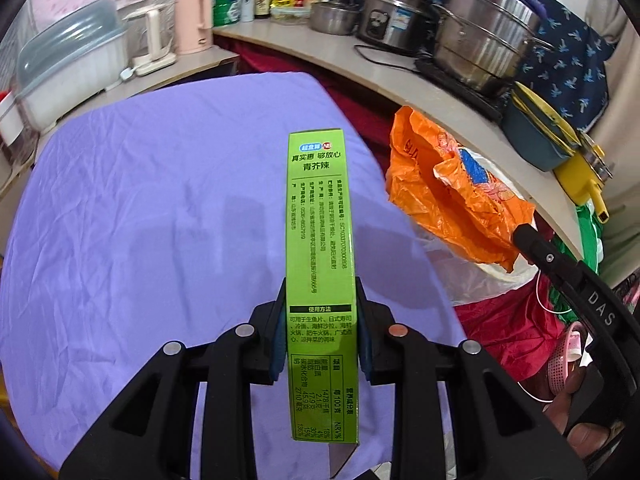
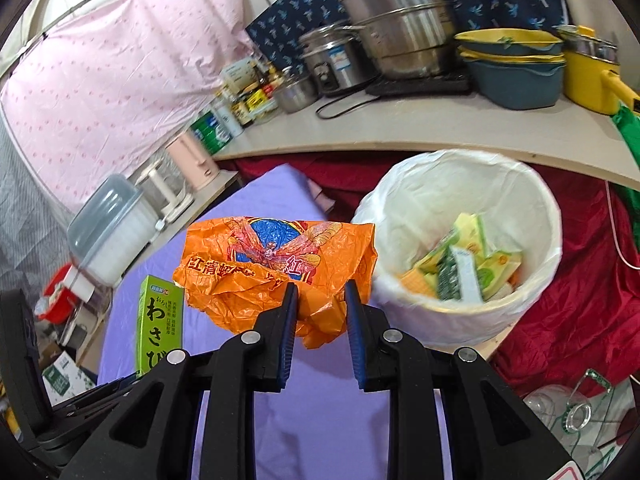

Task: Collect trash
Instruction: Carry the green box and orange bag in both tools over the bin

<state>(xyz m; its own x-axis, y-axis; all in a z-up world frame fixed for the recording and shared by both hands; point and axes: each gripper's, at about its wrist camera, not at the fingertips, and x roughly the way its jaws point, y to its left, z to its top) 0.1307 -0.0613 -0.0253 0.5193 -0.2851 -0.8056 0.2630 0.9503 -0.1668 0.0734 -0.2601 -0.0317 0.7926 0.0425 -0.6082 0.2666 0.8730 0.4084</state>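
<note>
My left gripper is shut on a long green wasabi box, held upright above the purple tablecloth. The same box shows at the lower left of the right wrist view. My right gripper is shut on a crumpled orange plastic bag, lifted over the cloth just left of the bin. The bag also appears at the right of the left wrist view, pinched by the right gripper's fingers. A white-lined trash bin stands to the right and holds several green and yellow cartons.
A curved counter behind carries steel pots, a rice cooker, bottles, stacked blue and yellow bowls. A lidded plastic box and a pink kettle sit at the left. Red fabric lies around the bin.
</note>
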